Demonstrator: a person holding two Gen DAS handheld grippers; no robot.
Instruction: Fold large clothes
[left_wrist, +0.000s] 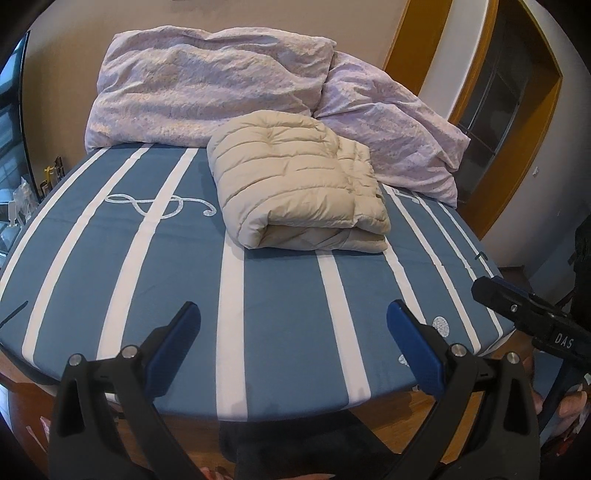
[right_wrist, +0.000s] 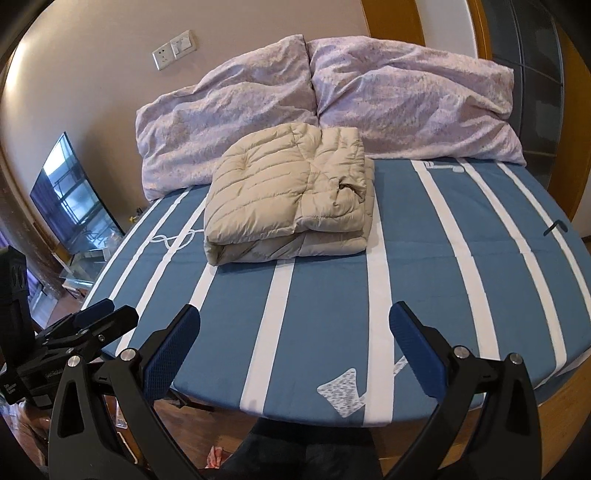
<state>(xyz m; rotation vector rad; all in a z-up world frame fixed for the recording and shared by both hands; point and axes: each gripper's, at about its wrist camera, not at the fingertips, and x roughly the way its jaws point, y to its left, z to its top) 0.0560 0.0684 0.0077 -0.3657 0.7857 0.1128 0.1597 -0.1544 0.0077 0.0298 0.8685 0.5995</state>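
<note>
A beige quilted puffer jacket (left_wrist: 299, 181) lies folded into a compact bundle on the far half of the bed; it also shows in the right wrist view (right_wrist: 288, 195). My left gripper (left_wrist: 293, 317) is open and empty, held over the bed's near edge, well short of the jacket. My right gripper (right_wrist: 294, 319) is open and empty, also over the near edge. The right gripper's tip shows at the right of the left wrist view (left_wrist: 491, 291), and the left gripper shows at the left of the right wrist view (right_wrist: 103, 314).
The bed has a blue sheet with white stripes (left_wrist: 280, 295) (right_wrist: 332, 280). Two lilac pillows (left_wrist: 207, 81) (right_wrist: 406, 99) lean against the wall behind the jacket. A TV (right_wrist: 74, 195) stands to the left. A wooden door frame (left_wrist: 517, 122) is at the right. The wooden floor lies below the bed edge.
</note>
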